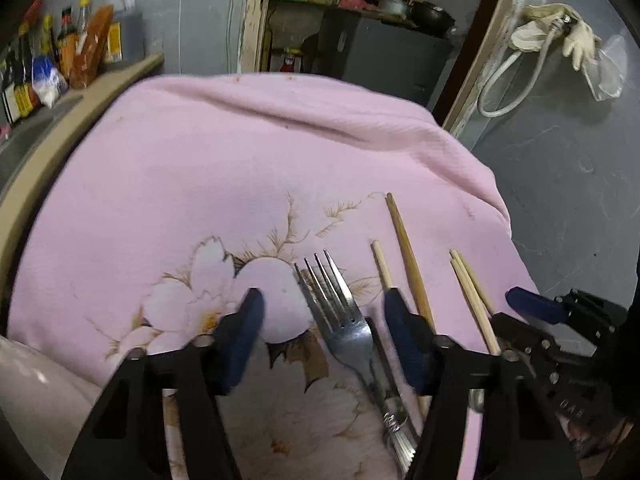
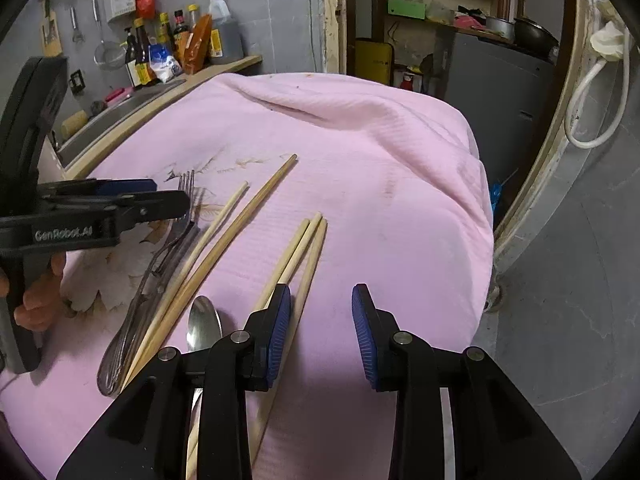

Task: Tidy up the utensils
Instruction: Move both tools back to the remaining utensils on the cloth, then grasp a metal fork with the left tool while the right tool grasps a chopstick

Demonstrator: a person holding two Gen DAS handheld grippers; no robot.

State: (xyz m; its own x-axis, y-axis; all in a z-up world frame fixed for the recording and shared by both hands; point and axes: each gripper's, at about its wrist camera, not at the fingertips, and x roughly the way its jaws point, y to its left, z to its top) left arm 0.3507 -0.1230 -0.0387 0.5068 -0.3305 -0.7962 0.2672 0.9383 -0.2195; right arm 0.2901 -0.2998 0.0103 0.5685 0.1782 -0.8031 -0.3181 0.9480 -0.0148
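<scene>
A metal fork (image 1: 340, 312) lies on the pink flowered cloth (image 1: 240, 160), tines pointing away, with a second metal handle beside it. My left gripper (image 1: 324, 320) is open and straddles the fork without pressing it. To the right lie two single chopsticks (image 1: 408, 248) and a pale bundle of chopsticks (image 1: 468, 284). In the right wrist view my right gripper (image 2: 322, 324) is open just above the cloth. One stick of the chopstick bundle (image 2: 306, 248) runs along its left pad (image 2: 280, 320); the others pass behind that finger. A spoon (image 2: 204, 324) lies left of it.
The left gripper (image 2: 172, 194), held by a hand (image 2: 40, 300), hovers over the fork tines (image 2: 188, 184). Bottles (image 2: 176, 48) stand on a wooden counter edge at the back left. The cloth (image 2: 400, 180) drops off at the right toward a grey floor and door frame.
</scene>
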